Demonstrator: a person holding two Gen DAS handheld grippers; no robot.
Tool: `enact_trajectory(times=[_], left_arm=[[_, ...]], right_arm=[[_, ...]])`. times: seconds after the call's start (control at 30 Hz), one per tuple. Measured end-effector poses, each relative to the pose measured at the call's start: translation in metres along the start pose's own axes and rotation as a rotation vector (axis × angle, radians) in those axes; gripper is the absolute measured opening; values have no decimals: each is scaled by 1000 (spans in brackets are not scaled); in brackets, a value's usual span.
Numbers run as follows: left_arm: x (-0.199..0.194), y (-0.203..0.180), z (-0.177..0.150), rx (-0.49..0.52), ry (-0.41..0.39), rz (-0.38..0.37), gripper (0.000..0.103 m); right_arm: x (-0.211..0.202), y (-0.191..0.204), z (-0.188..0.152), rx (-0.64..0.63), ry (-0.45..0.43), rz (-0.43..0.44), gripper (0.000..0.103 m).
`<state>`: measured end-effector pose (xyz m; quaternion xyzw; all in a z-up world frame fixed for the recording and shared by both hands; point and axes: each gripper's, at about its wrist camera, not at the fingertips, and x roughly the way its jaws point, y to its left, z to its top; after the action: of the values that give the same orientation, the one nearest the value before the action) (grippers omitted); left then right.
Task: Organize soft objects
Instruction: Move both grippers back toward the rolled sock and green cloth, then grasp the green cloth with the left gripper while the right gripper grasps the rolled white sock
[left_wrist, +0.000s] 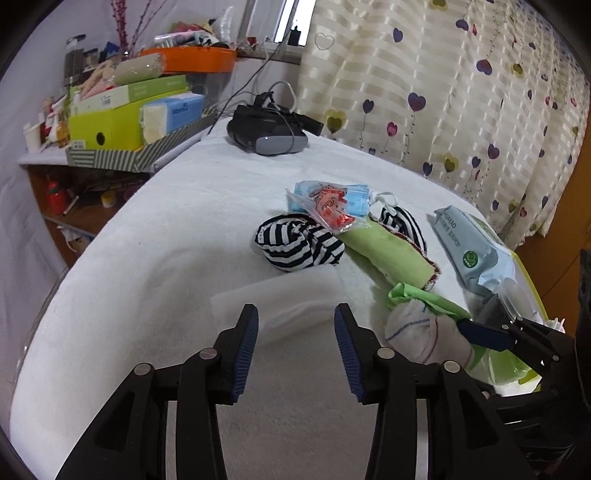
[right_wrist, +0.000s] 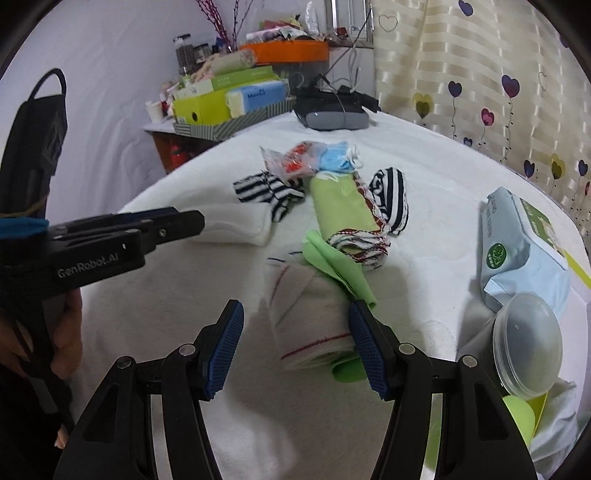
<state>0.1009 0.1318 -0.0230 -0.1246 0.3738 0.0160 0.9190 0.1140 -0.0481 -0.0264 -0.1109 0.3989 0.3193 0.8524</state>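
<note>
Left view: left gripper hangs wide open, holding nothing, above a folded white cloth. Striped socks, green towel lie jumbled nearby.

Right view: right gripper gapes around the white rolled cloth, not clamped. Looks barely started.

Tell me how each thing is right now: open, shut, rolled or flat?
Left tongs: open, empty.
Right tongs: open around the white red-striped rolled cloth, one pad touching.
Green fringed towel: folded.
Blue wet-wipes pack: lying flat.
Clear round plastic lid: tilted on edge.
</note>
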Motion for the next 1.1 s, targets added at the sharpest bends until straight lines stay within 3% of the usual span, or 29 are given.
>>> enact_trajectory(times=[0.1, 0.13, 0.2, 0.57, 0.93, 1.1], left_arm=[[7, 2, 4, 12, 2, 6, 43], [10, 4, 5, 12, 8, 5, 44], [13, 5, 7, 14, 14, 6, 44], [11, -1, 8, -8, 9, -30, 44], [17, -59, -6, -33, 78, -197, 50], [36, -87, -10, -29, 133, -202, 51]], right_arm=[[11, 1, 0, -20, 34, -18, 60], [15, 2, 0, -25, 42, -18, 52], [16, 3, -1, -39, 41, -40, 47], [-17, 7, -4, -39, -27, 97, 46], [-74, -37, -7, 96, -165, -39, 46], [-88, -50, -10, 116, -189, -58, 46]])
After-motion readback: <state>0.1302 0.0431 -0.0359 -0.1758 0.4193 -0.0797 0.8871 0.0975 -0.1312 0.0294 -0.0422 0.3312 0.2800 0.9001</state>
